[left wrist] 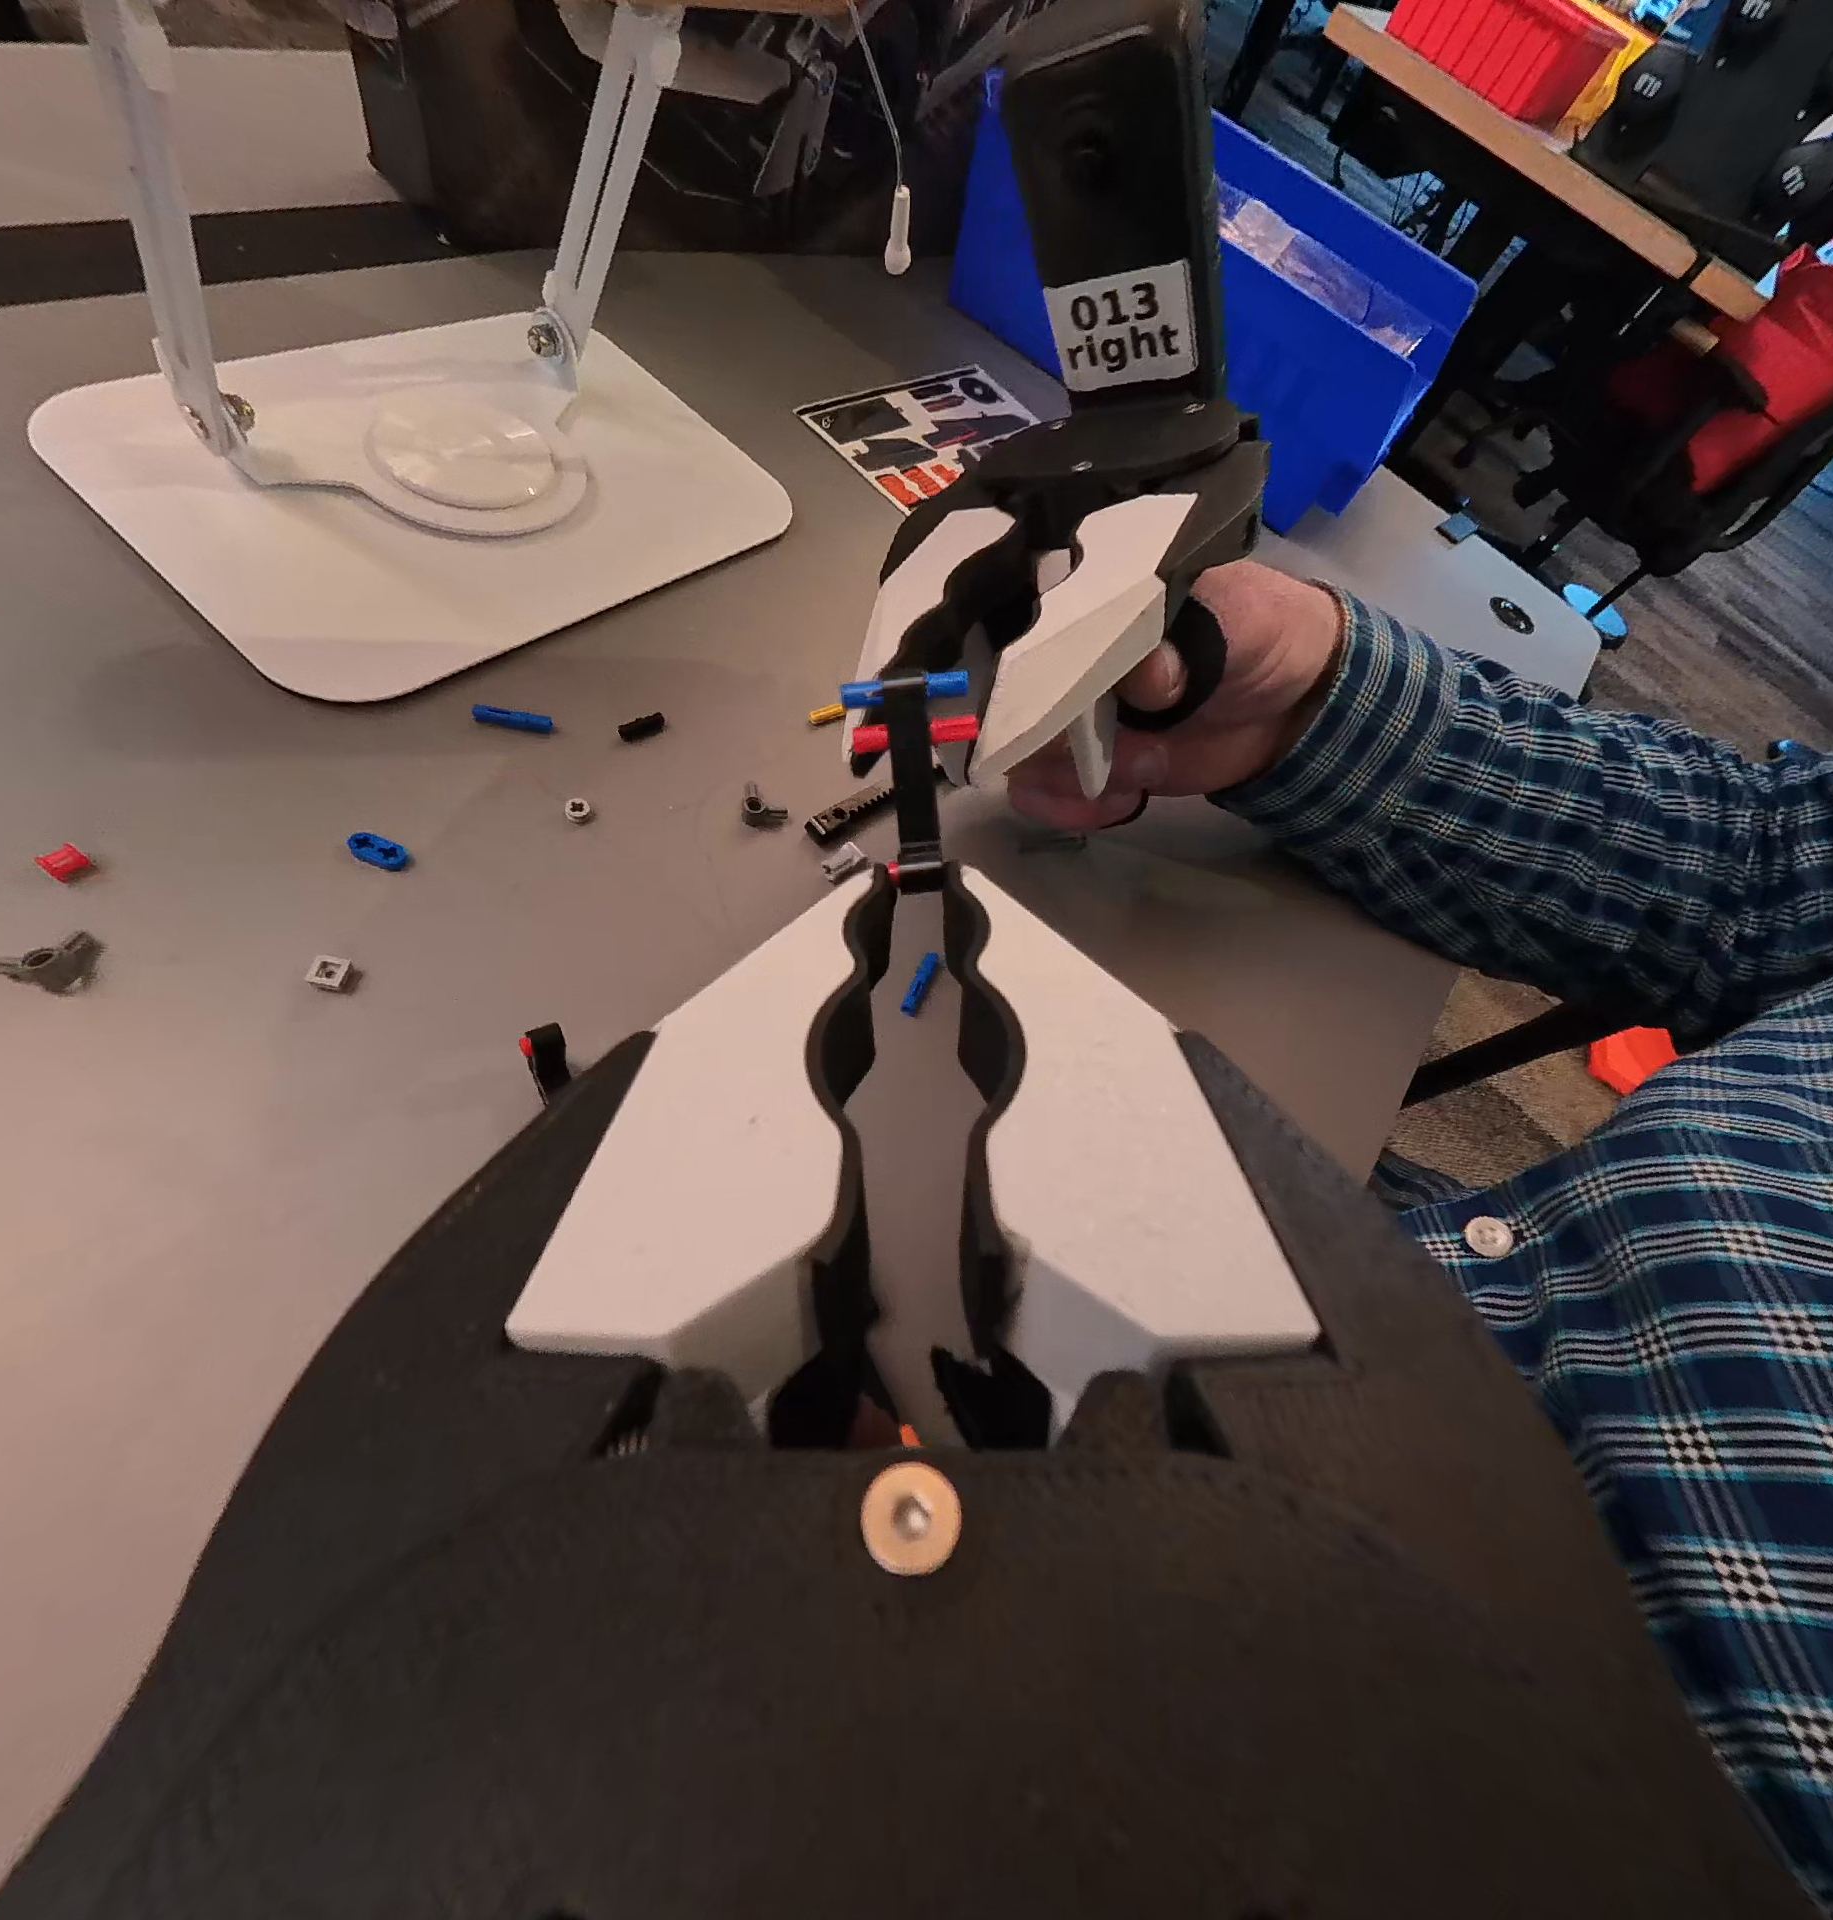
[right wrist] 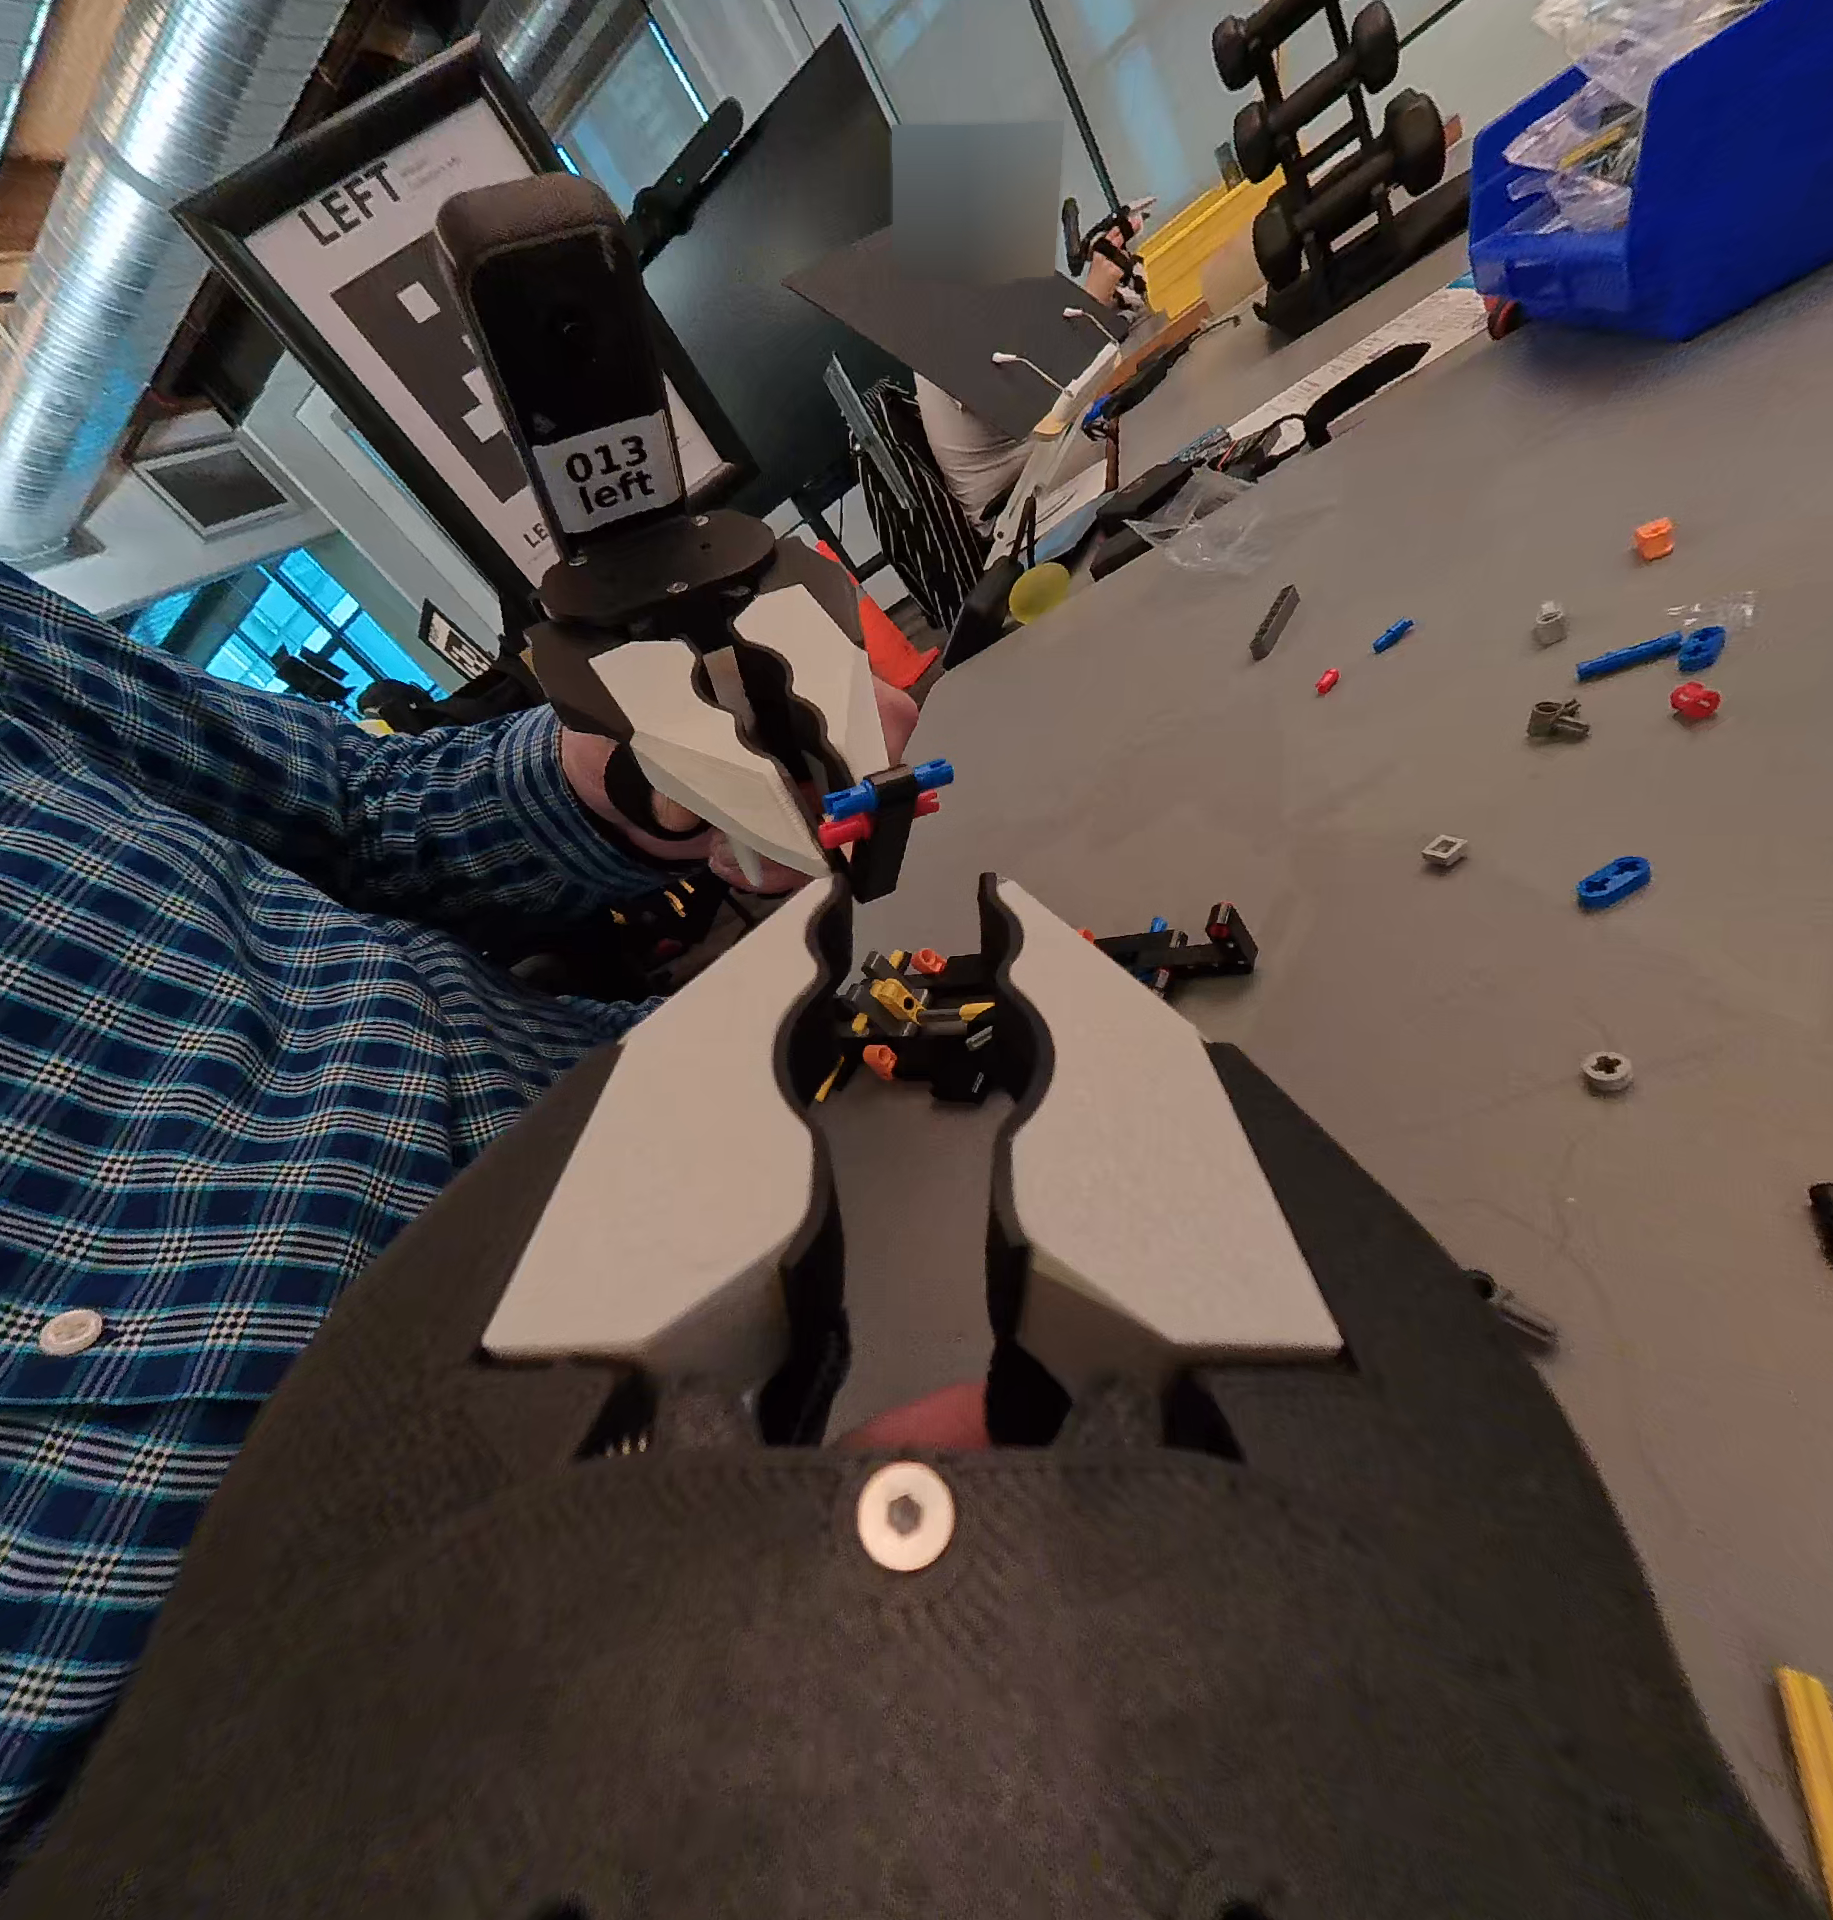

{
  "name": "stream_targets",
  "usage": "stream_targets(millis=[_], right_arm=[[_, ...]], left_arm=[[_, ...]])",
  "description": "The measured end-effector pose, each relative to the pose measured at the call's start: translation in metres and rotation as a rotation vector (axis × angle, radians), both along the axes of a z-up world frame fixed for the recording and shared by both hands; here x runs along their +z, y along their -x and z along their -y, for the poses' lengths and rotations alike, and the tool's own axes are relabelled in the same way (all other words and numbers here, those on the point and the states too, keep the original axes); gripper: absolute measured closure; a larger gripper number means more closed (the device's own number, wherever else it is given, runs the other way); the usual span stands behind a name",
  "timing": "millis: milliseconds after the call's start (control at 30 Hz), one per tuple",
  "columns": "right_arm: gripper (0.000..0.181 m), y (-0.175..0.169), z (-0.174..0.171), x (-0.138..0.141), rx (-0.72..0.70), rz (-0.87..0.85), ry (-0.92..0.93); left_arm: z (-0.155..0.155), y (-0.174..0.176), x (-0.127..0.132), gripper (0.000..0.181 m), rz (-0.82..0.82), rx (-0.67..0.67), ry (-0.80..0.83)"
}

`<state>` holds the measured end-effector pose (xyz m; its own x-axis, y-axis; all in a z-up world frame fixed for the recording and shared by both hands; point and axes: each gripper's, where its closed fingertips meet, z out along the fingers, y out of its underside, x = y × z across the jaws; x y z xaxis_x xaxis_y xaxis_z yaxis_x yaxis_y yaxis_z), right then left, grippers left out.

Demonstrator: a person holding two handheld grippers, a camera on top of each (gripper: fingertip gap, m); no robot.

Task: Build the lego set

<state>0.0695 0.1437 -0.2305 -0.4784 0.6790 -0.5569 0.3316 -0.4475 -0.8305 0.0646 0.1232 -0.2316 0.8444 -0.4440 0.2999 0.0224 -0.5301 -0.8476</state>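
Note:
A black lego beam [left wrist: 910, 790] carries two blue pins at its far end and two red pins just below them. My left gripper [left wrist: 917, 878] is shut on the beam's near end and holds it above the grey table [left wrist: 579, 1039]. My right gripper [left wrist: 912, 764] comes in from above, open, with its fingertips on either side of the pin end. In the right wrist view the beam [right wrist: 884, 831] sits at the open tips of my right gripper [right wrist: 914, 891], with the left gripper [right wrist: 824, 847] behind it. A part-built black assembly [right wrist: 922, 1023] with yellow and orange pins lies below.
Loose pieces lie scattered: a blue pin [left wrist: 512, 719], a black pin [left wrist: 642, 725], a blue link [left wrist: 379, 850], a red piece [left wrist: 64, 862]. A white stand base [left wrist: 403, 582] is at the back left, a blue bin [left wrist: 1307, 343] and a sticker sheet [left wrist: 922, 436] behind. A second black assembly [right wrist: 1182, 951] lies on the table. My left and right fingertips are right by each other.

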Motion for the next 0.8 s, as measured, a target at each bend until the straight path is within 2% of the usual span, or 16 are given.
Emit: stream_targets(millis=[133,333,433,633,800], right_arm=[[0.160,0.001,-0.001,0.000,-0.008,0.003,-0.003],[0.159,0.001,-0.006,-0.004,-0.030,0.019,-0.026],[0.160,0.001,-0.010,-0.008,-0.049,0.035,-0.060],[0.160,0.002,-0.013,-0.022,-0.079,0.101,-0.153],[0.160,0.003,-0.013,-0.031,-0.088,0.137,-0.198]], left_arm=[[0.000,0.004,-0.001,0.173,0.024,0.016,0.014],[0.001,0.009,-0.010,0.173,-0.031,0.034,0.061],[0.002,0.015,-0.019,0.173,-0.118,0.053,0.100],[0.007,0.041,-0.057,0.173,-0.437,0.105,0.228],[0.007,0.042,-0.069,0.173,-0.470,0.119,0.289]])
